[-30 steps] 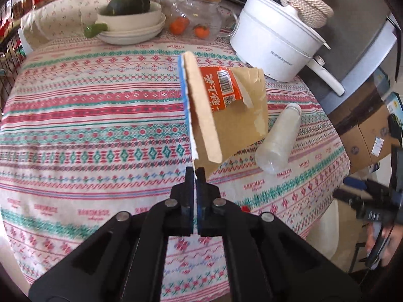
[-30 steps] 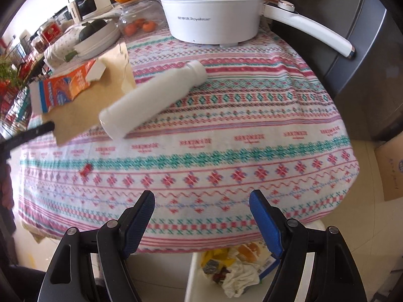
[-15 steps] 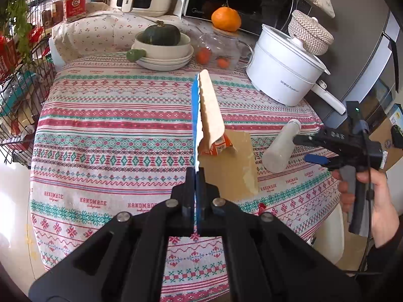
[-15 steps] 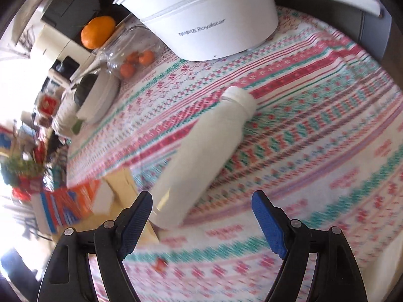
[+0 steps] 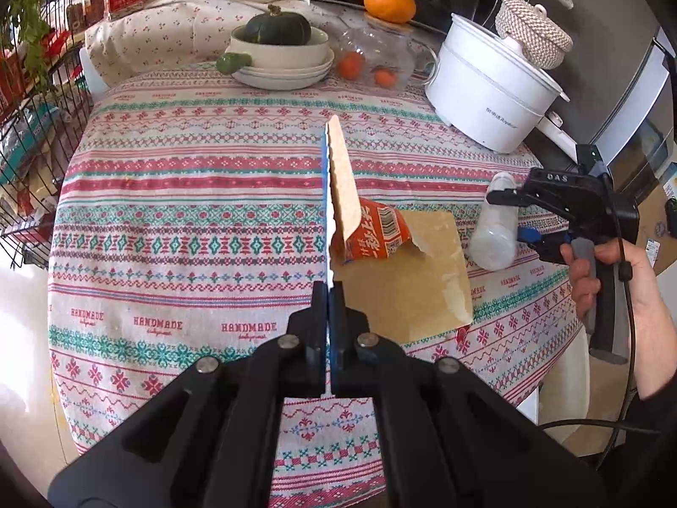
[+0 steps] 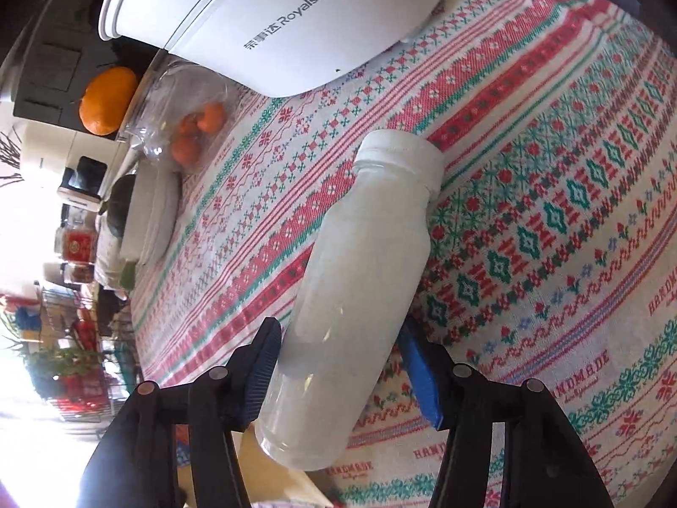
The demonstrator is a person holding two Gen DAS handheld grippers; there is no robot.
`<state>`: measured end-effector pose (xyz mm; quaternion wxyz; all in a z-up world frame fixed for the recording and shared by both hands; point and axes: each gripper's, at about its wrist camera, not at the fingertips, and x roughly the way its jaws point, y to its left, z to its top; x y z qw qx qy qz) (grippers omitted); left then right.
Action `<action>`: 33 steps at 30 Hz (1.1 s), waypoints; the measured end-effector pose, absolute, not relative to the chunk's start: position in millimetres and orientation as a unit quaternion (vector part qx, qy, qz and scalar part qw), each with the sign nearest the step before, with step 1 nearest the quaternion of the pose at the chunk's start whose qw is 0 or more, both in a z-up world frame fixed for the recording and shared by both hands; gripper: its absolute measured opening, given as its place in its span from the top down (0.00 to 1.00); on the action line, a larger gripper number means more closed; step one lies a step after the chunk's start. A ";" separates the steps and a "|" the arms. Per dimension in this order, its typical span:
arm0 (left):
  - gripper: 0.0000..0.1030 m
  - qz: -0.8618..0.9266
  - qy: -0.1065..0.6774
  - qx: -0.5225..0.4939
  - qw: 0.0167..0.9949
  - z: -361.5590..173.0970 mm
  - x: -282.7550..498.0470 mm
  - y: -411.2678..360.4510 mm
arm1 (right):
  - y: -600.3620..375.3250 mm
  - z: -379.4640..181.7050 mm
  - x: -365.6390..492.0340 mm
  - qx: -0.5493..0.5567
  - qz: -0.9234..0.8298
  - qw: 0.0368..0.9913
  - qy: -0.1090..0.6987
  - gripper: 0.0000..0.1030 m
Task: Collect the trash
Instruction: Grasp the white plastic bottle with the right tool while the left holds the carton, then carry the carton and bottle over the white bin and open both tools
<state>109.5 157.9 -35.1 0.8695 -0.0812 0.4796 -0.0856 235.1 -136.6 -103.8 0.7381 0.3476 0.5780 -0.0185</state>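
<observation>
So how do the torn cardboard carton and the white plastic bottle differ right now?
The cardboard carton is flattened, torn, brown and orange; the plastic bottle is round, intact, milky white. The carton is clamped and lifted by the shut left claw; the bottle lies on the tablecloth between the closing right claw's pads. Both are trash.

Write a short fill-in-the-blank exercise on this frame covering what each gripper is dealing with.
1. The left gripper is shut on a flattened ____ box.
2. The white plastic bottle lies on its ____ on the tablecloth.
3. The right gripper jaws are closing with the ____ between them.
4. The bottle's cap end points toward the white ____.

Missing words: cardboard; side; bottle; cooker
</observation>
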 end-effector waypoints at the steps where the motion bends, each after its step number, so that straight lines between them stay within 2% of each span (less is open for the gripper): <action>1: 0.99 -0.085 0.475 -0.081 0.872 -31.5 108.6 158.0 | -139.3 -100.8 231.6 0.347 -0.016 0.740 0.576 0.45; 11: 0.99 -0.103 0.428 -0.048 0.897 12.6 85.7 121.5 | -170.3 -38.0 175.8 0.304 0.016 0.772 0.558 0.52; 20: 0.99 -0.138 0.380 0.018 0.914 42.9 39.8 54.9 | -200.4 2.5 108.1 0.281 0.037 0.786 0.550 0.53; 33: 0.99 -0.220 0.329 0.042 0.917 66.7 -18.1 -23.8 | -270.1 39.9 17.6 0.271 0.023 0.817 0.509 0.53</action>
